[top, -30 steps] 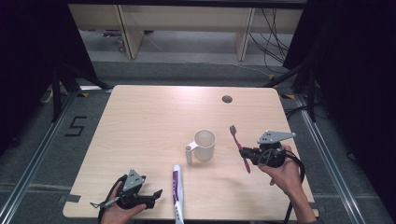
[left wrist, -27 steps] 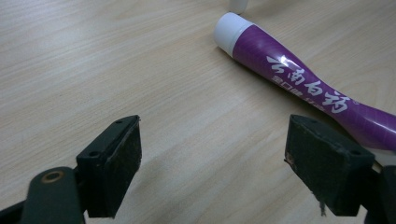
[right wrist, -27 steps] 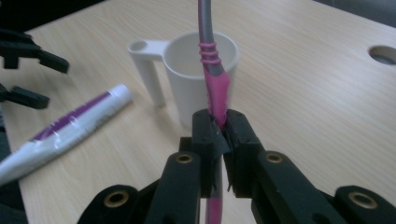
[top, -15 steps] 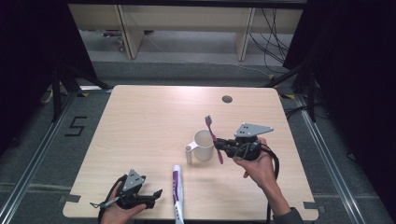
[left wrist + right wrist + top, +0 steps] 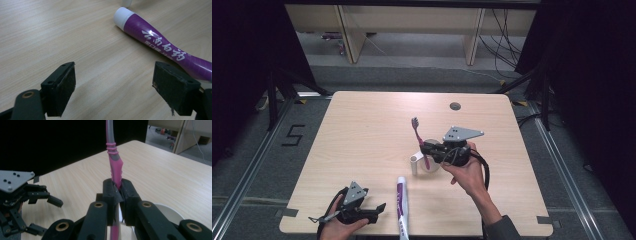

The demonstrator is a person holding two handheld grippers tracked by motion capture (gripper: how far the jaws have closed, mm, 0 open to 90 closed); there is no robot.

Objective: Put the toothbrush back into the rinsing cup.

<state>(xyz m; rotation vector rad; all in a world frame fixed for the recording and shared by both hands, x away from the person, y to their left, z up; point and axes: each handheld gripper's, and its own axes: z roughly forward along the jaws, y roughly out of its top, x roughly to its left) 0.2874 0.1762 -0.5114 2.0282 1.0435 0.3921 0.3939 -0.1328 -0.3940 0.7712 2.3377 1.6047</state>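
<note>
A pink toothbrush [image 5: 417, 137] stands nearly upright over the white mug [image 5: 426, 166] near the table's middle, bristles up. My right gripper [image 5: 427, 148] is shut on its handle, and the right gripper view shows the pink handle [image 5: 115, 168] pinched between the jaws with the mug's rim [image 5: 167, 213] just below. A purple toothpaste tube [image 5: 401, 206] with a white cap lies at the front edge. My left gripper [image 5: 379, 210] rests open on the table to the left of the tube [image 5: 160, 47], with nothing between its jaws.
The light wooden table [image 5: 362, 135] has a round cable hole [image 5: 455, 106] at the back right. Wooden shelving and cables stand behind the table. A floor marking "5" [image 5: 293, 135] lies to the left.
My right gripper has carried the toothbrush leftward from the table's right side to above the mug, turning it upright. The left gripper has stayed put.
</note>
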